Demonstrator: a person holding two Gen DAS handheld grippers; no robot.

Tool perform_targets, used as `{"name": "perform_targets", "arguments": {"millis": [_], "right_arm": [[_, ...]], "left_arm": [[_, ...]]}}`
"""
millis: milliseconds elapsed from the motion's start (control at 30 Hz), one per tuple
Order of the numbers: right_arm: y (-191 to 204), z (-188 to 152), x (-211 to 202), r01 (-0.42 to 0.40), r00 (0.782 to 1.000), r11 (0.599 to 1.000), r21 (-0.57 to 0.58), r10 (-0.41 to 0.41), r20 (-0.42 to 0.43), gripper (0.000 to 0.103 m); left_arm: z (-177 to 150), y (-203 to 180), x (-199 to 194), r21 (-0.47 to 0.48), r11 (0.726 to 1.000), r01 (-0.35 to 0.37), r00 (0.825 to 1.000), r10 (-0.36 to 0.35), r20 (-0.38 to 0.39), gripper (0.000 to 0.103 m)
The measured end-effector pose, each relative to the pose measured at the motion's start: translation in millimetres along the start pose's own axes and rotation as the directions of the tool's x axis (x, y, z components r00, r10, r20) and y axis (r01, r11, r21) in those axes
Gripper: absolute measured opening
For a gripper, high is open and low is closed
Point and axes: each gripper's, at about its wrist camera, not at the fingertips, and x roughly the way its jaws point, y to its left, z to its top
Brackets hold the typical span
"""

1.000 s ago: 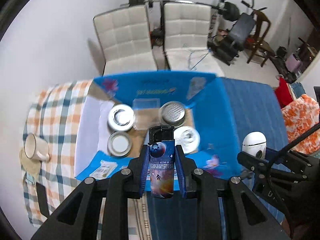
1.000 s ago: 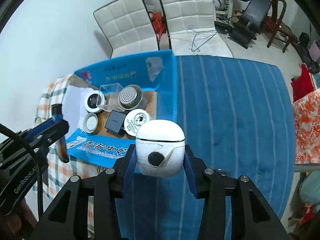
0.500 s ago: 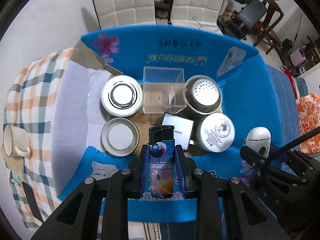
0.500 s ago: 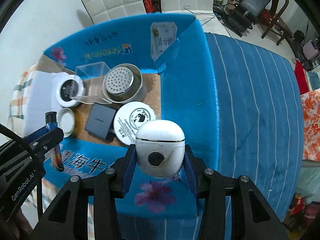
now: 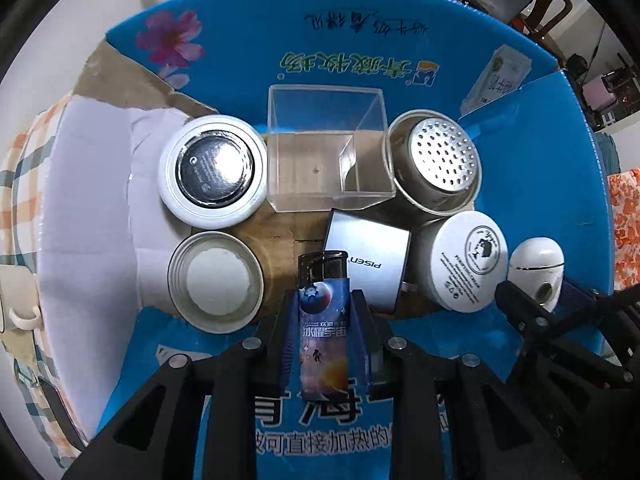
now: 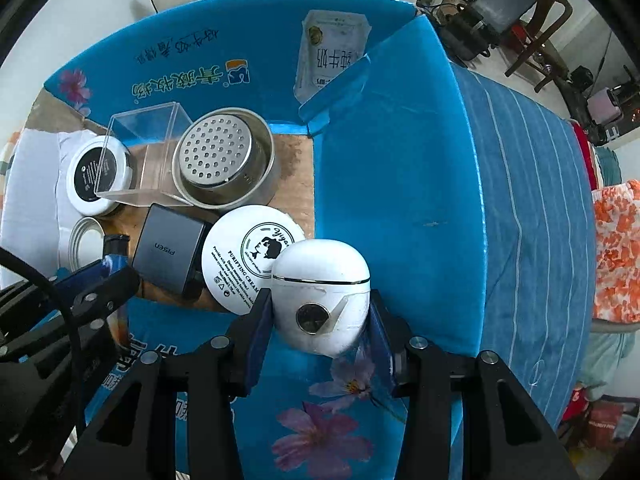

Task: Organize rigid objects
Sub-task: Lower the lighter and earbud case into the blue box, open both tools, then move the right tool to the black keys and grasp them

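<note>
Both tongs hang over an open blue box (image 5: 536,184), each clamped on something. Left tongs (image 5: 324,320) are closed on a lighter (image 5: 324,336) with a space print and a dark cap, held upright between the blue pads at the lower centre of the left wrist view, its cap over the box floor. Right tongs (image 6: 320,316) are closed on a white egg-shaped case (image 6: 320,292) with a round metal button on its front, held low in the centre of the right wrist view, above the box's near flap with the flower print.

Left wrist view looks almost straight down into the box: a white-rimmed tin with a black lid (image 5: 214,170) at the left, a clear plastic box (image 5: 326,148) in the middle against the far wall, a steel strainer cup (image 5: 434,166) at the right, an open tin with white contents (image 5: 216,280) at the lower left, a grey charger (image 5: 366,264) beside the lighter's cap, and a white cream jar (image 5: 466,260) to the right of it. The egg-shaped case also shows at the right edge of that view, and a checked cloth (image 5: 20,168) with a mug (image 5: 16,300) at the far left.

Right wrist view alone shows the blue striped cover (image 6: 532,208) to the right of the box, on which the box stands, and the left tongs entering at the lower left with the lighter.
</note>
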Motion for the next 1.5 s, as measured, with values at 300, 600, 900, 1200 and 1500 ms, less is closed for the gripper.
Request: {"name": "perform_targets", "arguments": {"millis": [300, 600, 900, 1200, 1500], "right_arm": [[6.7, 9.8, 3.9, 0.013, 1.0, 1.0, -0.001, -0.013, -0.028, 0.049], [2.2, 14.2, 5.3, 0.004, 0.999, 1.0, -0.001, -0.004, -0.044, 0.049], [-0.4, 8.9, -6.2, 0.002, 1.0, 1.0, -0.015, -0.003, -0.021, 0.059], [-9.6, -2.8, -41.2, -0.038, 0.998, 0.999, -0.023, 0.039, 0.039, 0.089], [-20.5, -22.6, -99.8, -0.099, 0.986, 0.993, -0.059, 0.106, 0.125, 0.093]], "left_arm": [[3.7, 2.6, 9.4, -0.007, 1.0, 0.003, 1.0, -0.003, -0.029, 0.023], [3.9, 2.4, 8.4, -0.018, 1.0, -0.017, 0.999, 0.016, -0.038, 0.026], [-2.8, 10.6, -19.5, -0.053, 0.998, -0.032, 0.999, 0.031, -0.005, 0.049], [-16.7, 21.3, -68.1, -0.066, 0.994, -0.09, 0.992, 0.096, 0.086, 0.094], [-36.4, 18.0, -124.0, -0.088, 0.992, -0.088, 0.974, 0.104, 0.201, 0.098]]}}
